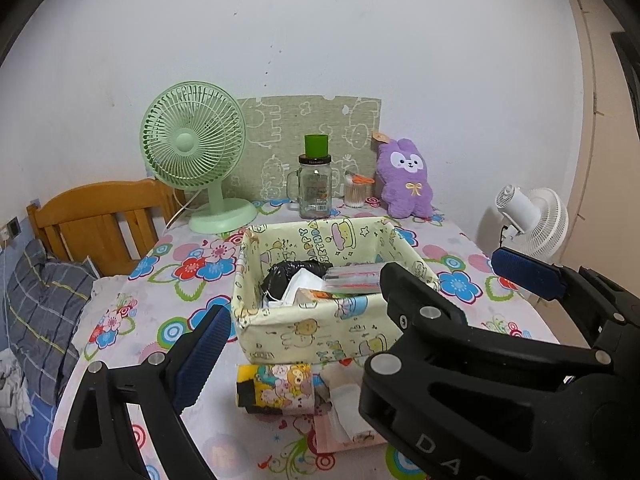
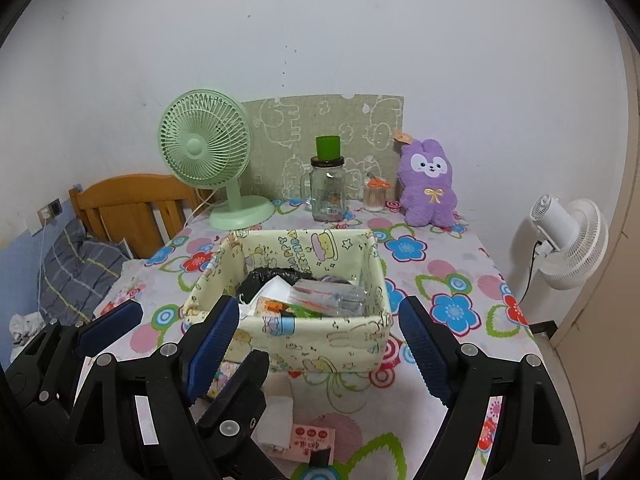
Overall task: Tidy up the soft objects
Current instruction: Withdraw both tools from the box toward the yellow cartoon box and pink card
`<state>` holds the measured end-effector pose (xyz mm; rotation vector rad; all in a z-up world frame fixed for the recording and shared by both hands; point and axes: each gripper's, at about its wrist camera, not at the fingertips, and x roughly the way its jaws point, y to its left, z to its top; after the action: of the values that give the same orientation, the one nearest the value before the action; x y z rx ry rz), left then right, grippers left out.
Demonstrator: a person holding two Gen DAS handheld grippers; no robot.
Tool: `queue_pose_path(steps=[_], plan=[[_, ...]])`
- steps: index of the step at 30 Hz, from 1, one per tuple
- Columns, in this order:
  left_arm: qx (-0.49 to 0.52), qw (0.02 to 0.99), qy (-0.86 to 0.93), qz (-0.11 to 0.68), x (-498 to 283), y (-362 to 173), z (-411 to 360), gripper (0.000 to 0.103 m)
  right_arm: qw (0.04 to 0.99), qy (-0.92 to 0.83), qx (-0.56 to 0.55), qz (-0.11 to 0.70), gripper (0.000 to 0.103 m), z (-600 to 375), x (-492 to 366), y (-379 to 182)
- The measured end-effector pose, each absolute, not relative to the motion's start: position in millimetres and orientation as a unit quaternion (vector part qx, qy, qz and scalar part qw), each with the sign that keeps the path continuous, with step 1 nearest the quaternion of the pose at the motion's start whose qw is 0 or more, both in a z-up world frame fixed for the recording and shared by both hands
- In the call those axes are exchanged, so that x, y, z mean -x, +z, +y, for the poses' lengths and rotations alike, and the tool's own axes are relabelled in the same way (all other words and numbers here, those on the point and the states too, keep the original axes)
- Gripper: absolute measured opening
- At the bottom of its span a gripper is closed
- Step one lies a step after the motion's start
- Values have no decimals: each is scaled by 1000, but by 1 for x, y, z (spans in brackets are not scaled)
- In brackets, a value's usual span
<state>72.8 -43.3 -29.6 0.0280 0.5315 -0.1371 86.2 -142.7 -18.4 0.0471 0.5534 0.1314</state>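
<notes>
On the tabletop (image 2: 460,280): fabric bin (image 2: 288,332), full.
Both hand-held grippers, left (image 1: 360,300) and right (image 2: 320,344), wide open, empty; crowding could snag the bin's rim.

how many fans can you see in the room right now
2. A green desk fan stands on the table's far left, beside the glass jar. A white fan stands off the table's right edge, near the wall. Others could be outside the view.

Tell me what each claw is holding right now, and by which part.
Nothing. The left claw and right claw are both open and empty, above the table in front of the fabric basket.
</notes>
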Motion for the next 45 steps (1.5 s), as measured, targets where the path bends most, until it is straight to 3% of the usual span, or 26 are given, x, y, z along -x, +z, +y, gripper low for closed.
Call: queue_pose_path(steps=[11,15,30,45], plan=[[-17,960,-70,272,-55,-41,-45,98,957,63,-27,281,85,-144,-66,-30],[-15,957,-71,280,-53,-48,-43,99,957,63,-31,283,92,-144,-62,-37],[-26,949,-71,306,-50,-82,-37,102,949,73,-38,305,102,-136,-56,-73],[-12,930,-81,358,-46,-121,-21,102,935,83,-19,344,103,-121,-55,-110]])
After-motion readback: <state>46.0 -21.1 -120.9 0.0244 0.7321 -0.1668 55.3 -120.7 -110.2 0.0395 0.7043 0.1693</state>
